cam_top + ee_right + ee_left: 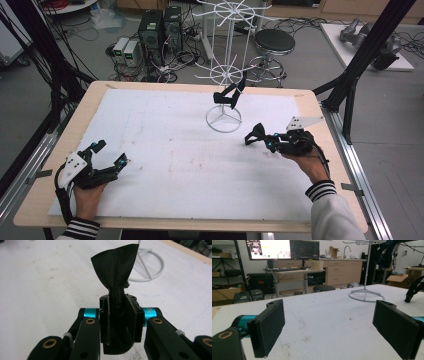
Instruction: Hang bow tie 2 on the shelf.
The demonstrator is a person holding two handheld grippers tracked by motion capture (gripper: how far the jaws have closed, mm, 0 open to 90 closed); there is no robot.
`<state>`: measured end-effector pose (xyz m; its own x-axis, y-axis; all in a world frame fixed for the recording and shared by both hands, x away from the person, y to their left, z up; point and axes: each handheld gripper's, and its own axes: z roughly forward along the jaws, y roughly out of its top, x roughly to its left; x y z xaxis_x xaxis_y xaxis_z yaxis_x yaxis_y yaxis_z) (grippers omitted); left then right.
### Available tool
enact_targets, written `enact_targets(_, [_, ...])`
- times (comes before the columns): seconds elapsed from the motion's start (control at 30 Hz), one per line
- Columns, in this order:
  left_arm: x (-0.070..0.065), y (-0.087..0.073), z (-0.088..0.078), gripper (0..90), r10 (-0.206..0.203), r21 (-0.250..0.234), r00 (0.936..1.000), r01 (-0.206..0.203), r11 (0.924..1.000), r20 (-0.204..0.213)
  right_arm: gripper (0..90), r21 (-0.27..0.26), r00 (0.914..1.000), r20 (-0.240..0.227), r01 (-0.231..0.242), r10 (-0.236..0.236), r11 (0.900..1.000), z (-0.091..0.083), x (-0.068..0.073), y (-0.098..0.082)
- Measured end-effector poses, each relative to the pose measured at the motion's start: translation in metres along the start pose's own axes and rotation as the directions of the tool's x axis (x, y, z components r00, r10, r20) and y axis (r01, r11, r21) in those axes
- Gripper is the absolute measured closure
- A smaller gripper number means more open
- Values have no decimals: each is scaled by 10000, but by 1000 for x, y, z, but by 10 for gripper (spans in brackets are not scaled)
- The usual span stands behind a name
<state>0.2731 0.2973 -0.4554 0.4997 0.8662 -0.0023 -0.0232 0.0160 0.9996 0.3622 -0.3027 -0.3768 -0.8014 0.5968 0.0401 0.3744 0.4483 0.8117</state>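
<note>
Near the worktop's front-left corner the left gripper (111, 154) is resting with jaws apart, gripping nothing. Toward the right edge the right gripper (119, 315) is clamping a soft, light black fabric strip (116, 267); it looks floppy, best pinched at its bunched middle. Beyond, the white wire rack (223, 75) is standing near the far edge.

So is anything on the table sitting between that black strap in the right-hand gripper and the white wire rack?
Nothing visible. The right gripper is shut on the black strap, and bare white tabletop runs from it to the white rack, where another black strap already hangs.
</note>
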Motion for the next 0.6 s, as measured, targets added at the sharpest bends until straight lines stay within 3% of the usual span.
enact_targets(0.13, [0, 0, 0, 112, 1, 8, 10000, -1, 10000, -2, 757, -181, 9994, 181, -286, 289, 9994, 1, 0, 1])
enact_targets(0.33, [0, 0, 0, 112, 1, 6, 10000, -1, 10000, -6, 757, -1045, 9955, 501, -753, 808, 9917, -2, 2, 6])
enact_targets(0.6, [0, 0, 0, 111, 8, -16, 10000, -8, 10000, -14, 757, -1674, 9801, 1439, -1119, 1366, 9795, -10, 2, 14])
